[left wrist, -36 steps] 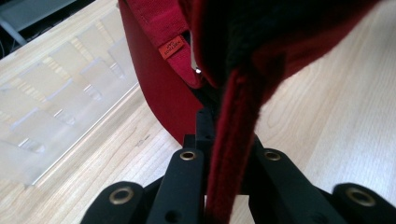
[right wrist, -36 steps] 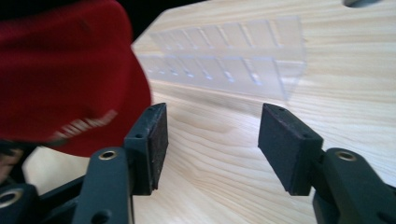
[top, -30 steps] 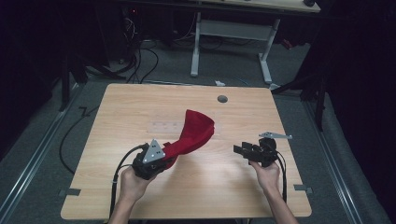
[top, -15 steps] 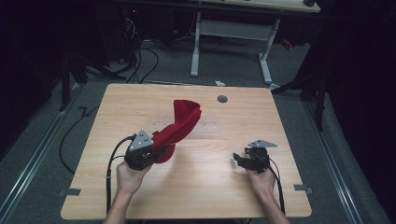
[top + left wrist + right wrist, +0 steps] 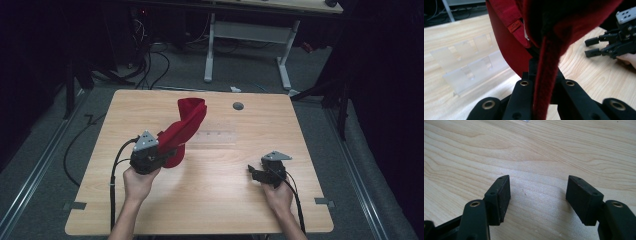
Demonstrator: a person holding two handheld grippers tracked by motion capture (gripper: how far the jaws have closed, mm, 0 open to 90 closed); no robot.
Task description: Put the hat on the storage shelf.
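Observation:
My left gripper [image 5: 165, 150] is shut on a red cloth [image 5: 189, 124] and holds it up over the left half of the wooden table [image 5: 220, 205]. The cloth rises at a slant from the jaws and folds over at its top. In the left gripper view the red cloth [image 5: 506, 37], with a small sewn label, runs as a thick edge between the closed jaws of my left gripper [image 5: 545, 77]. My right gripper [image 5: 253, 173] sits low over the table at the right. Its jaws have just been opening, and in the right gripper view my right gripper [image 5: 537, 195] stands wide with bare wood between the pads.
A clear plastic rack [image 5: 216, 136] lies flat mid-table, just right of the cloth; the rack [image 5: 469, 67] shows beside the cloth in the left gripper view. A grey round grommet [image 5: 238, 106] sits near the far edge. Beyond the table stands a white desk frame [image 5: 210, 50].
The left gripper has moved left and away with the red cloth, which now stands steeper. The right gripper has sunk toward the table and its jaws have spread wider.

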